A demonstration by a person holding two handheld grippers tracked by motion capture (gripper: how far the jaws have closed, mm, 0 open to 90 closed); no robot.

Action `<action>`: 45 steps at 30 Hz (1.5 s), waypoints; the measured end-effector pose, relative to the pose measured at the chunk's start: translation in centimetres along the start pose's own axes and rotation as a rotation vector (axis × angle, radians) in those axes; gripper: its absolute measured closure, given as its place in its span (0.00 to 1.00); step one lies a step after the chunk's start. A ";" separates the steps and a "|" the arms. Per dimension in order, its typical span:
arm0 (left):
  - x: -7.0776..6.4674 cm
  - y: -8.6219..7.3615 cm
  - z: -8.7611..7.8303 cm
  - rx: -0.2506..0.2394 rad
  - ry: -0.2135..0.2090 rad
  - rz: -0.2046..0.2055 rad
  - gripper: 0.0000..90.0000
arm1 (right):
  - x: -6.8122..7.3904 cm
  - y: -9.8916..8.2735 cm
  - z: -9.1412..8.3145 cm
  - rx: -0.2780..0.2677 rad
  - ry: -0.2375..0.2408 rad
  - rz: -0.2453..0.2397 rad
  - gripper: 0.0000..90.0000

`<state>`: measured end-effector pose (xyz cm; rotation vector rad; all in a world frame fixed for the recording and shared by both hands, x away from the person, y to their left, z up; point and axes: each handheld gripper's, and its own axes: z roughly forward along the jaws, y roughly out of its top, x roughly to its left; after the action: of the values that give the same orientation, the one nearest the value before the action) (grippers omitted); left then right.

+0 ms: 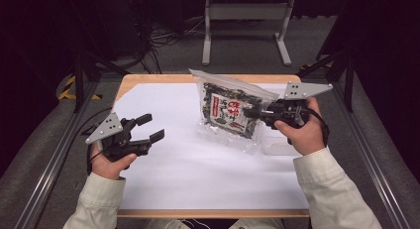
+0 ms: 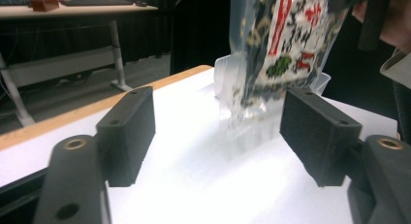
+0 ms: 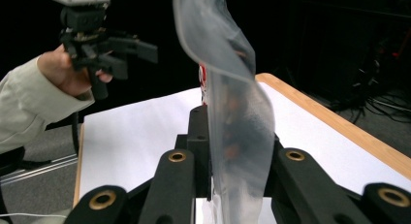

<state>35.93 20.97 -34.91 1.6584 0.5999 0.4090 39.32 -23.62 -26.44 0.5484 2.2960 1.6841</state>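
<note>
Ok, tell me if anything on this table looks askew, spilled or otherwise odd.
Nothing is spilled or damaged. The one thing off level is the clear plastic bag of dark snack mix with a red-and-white label: the right gripper is shut on its edge and holds it tilted above the white table cover. The left gripper is open, apart from it.

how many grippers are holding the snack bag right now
1. The right gripper is shut on the snack bag, lifting it over the white table. The left gripper is open and apart from the bag.
</note>
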 end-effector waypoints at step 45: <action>1.0 -5.6 0.8 0.115 0.035 -0.009 0.30 | -7.1 -0.6 -8.1 -0.018 -0.422 0.139 0.85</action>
<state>36.32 21.50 -40.65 1.7605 0.6670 0.4039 42.32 -33.79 -24.75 0.9749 1.9752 1.4706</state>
